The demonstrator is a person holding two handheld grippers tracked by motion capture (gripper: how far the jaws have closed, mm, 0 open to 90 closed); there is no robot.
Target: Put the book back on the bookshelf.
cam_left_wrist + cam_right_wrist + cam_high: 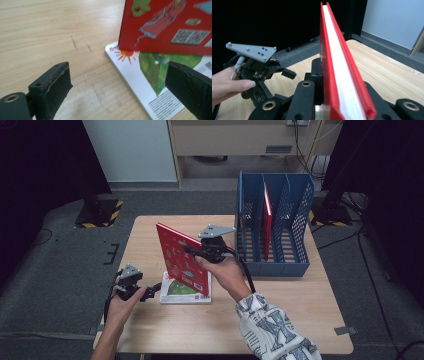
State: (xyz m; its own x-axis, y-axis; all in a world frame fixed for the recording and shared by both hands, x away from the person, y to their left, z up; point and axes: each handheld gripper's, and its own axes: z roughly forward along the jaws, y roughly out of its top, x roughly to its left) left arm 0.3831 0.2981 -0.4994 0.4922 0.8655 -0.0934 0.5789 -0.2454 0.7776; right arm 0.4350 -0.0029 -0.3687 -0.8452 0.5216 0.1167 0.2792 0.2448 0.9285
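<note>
A red picture book (182, 260) stands tilted on edge above the table, with my right gripper (194, 252) shut on its right edge. In the right gripper view the red book (337, 75) rises edge-on between the black jaws. Under it a white picture book (185, 292) lies flat on the table. My left gripper (156, 289) is low at that book's left edge and open. In the left gripper view its jaws (117, 85) stand wide, one over bare wood, the other over the white book (150, 82), with nothing held. The red book's lower corner (160, 27) hangs just above.
A blue mesh file rack (295, 205) stands at the table's back right, with a red book (267, 220) upright in a middle slot. The wooden table (280, 305) has bare room at the front and far left. Dark stands and cables ring the floor.
</note>
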